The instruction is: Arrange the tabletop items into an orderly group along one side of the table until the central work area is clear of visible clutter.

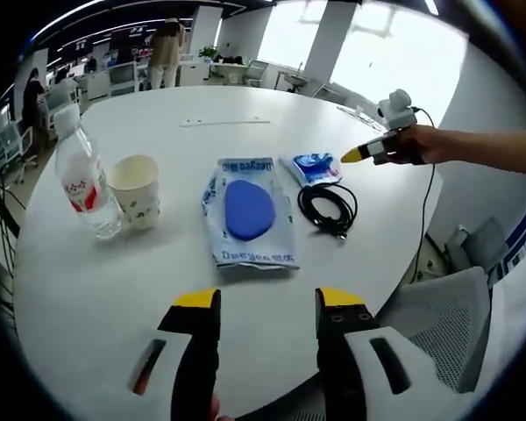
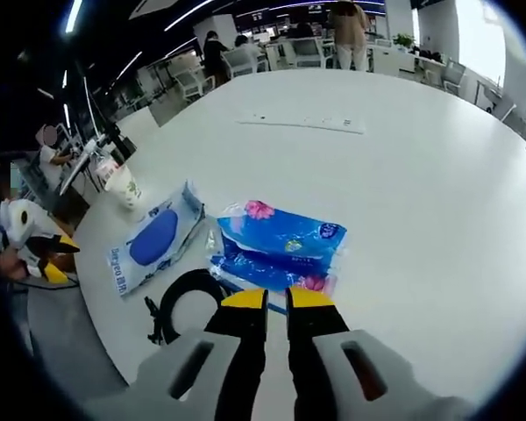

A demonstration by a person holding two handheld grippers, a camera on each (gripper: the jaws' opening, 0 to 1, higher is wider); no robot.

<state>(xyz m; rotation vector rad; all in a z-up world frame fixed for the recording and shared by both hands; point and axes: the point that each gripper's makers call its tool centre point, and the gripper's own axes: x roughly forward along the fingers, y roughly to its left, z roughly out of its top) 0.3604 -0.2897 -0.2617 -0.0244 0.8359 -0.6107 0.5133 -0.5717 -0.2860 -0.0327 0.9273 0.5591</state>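
On the round white table [image 1: 245,105] lie a wet-wipes pack [image 1: 248,210] with a blue lid, a small blue tissue pack [image 1: 314,167] and a coiled black cable [image 1: 327,206]. A paper cup [image 1: 136,189] and a clear water bottle [image 1: 83,180] stand together at the left. My left gripper [image 1: 267,303] is open over the near table edge, short of the wipes, with nothing between its fingers. In the right gripper view my right gripper [image 2: 276,300] has its jaws nearly together just short of the tissue pack [image 2: 280,246], with the cable [image 2: 188,303] beside it and the wipes pack [image 2: 153,239] further left. A hand holds the right gripper [image 1: 377,151] beyond the tissue pack.
A long flat white strip [image 2: 302,123] lies on the far part of the table. A grey mesh chair [image 1: 438,324] stands by the near right edge. Desks, chairs and several people are in the office beyond. The cup [image 2: 123,186] stands near the table's edge.
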